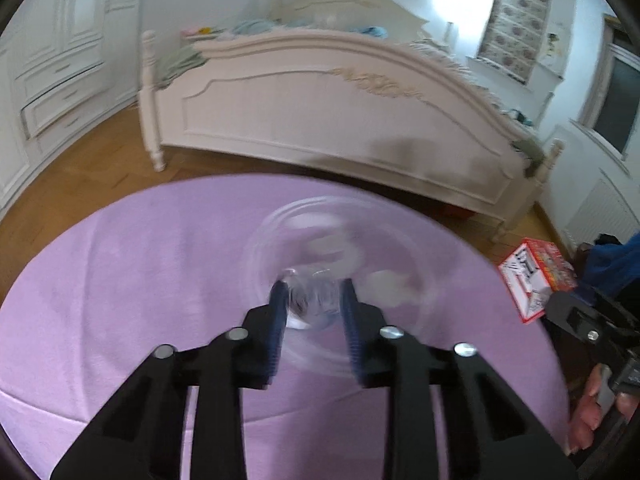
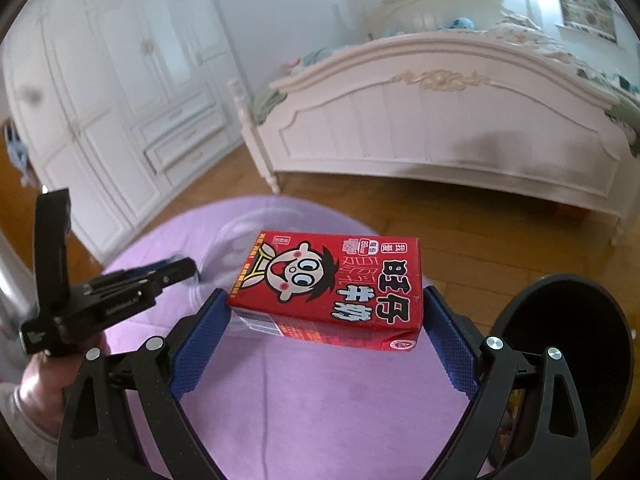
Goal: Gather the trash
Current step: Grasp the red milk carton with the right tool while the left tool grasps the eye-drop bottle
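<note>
Two grippers are mine, one in each hand, and both are clamped on trash above a round purple rug [image 1: 120, 280]. In the left wrist view, my left gripper [image 1: 314, 300] sits at lower centre with its blue pads [image 1: 280, 300] pressed against the crumpled end of a clear plastic cup [image 1: 316, 248], which stretches away from me toward the middle of the frame; the picture is blurred there, so it looks like a cup, though I cannot make out its shape with any certainty. In the right wrist view, my right gripper [image 2: 326, 312] holds a red milk carton [image 2: 332, 288] crosswise, the blue pads touching its two short ends, its cartoon face and printed characters turned upward at the centre of the frame. The same carton shows at the right edge of the left wrist view, just beside the black frame of my right gripper and the fingers of my hand low in the right corner. A black bin [image 2: 568, 360] stands at the lower right of the right wrist view, its open mouth just beside my right finger. Beyond the rug lies a wooden floor [image 2: 460, 216], then a white bed [image 1: 320, 112] across the upper half of both views, and a white wardrobe [image 2: 120, 100] fills the upper left.
</note>
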`<state>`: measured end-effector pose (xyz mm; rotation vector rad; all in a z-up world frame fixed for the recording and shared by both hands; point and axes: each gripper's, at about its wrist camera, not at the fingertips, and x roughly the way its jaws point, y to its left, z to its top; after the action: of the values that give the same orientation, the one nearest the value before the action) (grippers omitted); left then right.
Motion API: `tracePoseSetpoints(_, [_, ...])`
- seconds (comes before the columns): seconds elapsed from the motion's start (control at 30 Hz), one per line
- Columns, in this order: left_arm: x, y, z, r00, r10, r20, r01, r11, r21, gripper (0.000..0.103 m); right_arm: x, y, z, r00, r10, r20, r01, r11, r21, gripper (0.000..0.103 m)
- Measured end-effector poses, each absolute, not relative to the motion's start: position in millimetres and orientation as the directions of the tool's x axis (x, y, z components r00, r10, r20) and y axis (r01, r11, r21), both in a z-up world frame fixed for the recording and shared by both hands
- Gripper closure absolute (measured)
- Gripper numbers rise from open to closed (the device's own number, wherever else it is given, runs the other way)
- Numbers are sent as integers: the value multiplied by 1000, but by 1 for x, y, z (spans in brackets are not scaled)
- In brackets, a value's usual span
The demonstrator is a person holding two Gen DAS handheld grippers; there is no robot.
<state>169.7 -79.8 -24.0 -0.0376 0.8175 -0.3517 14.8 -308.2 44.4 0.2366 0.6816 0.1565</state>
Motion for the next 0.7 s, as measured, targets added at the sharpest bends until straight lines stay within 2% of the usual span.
tracePoseSetpoints(0.17, [171, -115, -16, 627, -322, -709, 335, 933, -128, 76, 1, -348, 46, 781, 199, -592, -18, 955, 297, 10])
tracePoseSetpoints(0.33, [178, -113, -32, 611, -254, -750, 292, 953, -84, 73, -12, -367, 41, 782, 203, -590, -10, 950, 313, 10])
tracePoseSetpoints(0.37, [177, -113, -35, 607, -236, -759, 288, 955, -66, 70, -13, -368, 39, 779, 207, -592, -12, 949, 316, 10])
tracePoseSetpoints(0.4, [178, -110, -40, 607, -199, -769, 276, 961, -31, 55, -13, -368, 38, 777, 213, -593, -16, 948, 319, 10])
tracePoseSetpoints(0.43, [178, -107, -42, 618, -170, -768, 264, 964, -1, 35, -13, -368, 35, 772, 222, -595, -22, 946, 324, 10])
tracePoseSetpoints(0.5, [175, -101, -42, 657, -132, -742, 248, 967, 48, 20, -15, -365, 32, 768, 232, -597, -31, 944, 327, 10])
tracePoseSetpoints(0.63, [178, -91, -47, 646, -107, -756, 250, 965, 78, 20, -15, -357, 27, 757, 258, -600, -56, 941, 333, 10])
tracePoseSetpoints(0.7, [181, -88, -49, 638, -137, -758, 271, 961, 54, 20, -13, -353, 26, 752, 268, -603, -68, 940, 334, 10])
